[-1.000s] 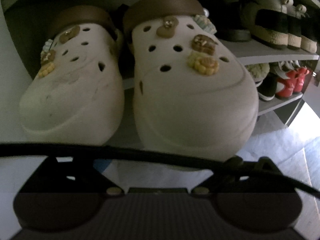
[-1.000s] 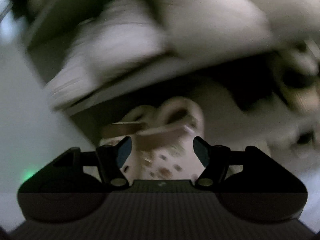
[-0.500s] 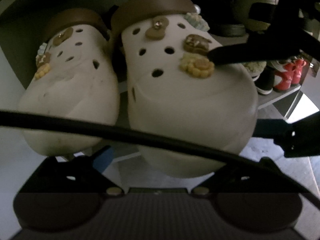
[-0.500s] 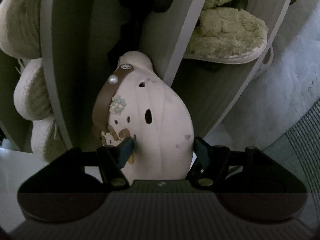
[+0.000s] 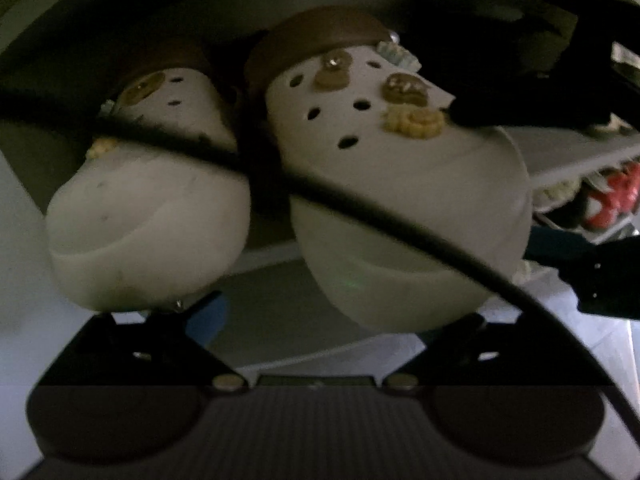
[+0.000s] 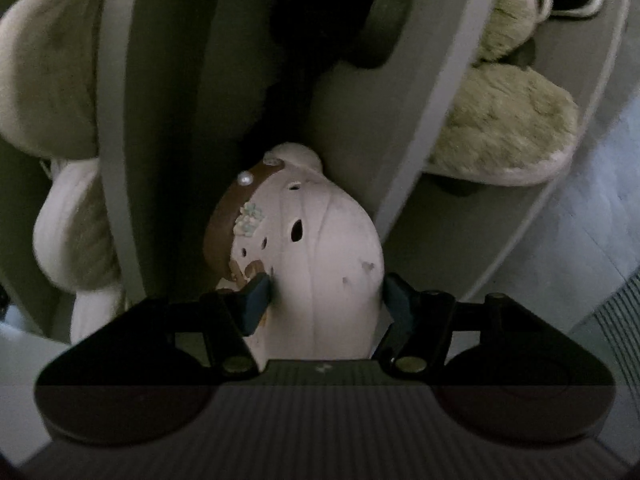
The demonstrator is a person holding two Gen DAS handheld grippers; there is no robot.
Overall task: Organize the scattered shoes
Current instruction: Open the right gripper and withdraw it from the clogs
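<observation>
Left gripper (image 5: 316, 320) fingertips behind the clogs (image 5: 400, 200) (cable (image 5: 360, 208) across both toes)

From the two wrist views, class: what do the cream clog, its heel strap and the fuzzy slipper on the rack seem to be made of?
Cream clog: looks like moulded foam resin, matte, with punched vent holes and one seamless shell.
Heel strap: brown, smooth with a slight sheen; plastic or faux leather, unclear.
Fuzzy slipper: pale plush pile, probably synthetic fleece, on a thin lighter sole.
</observation>
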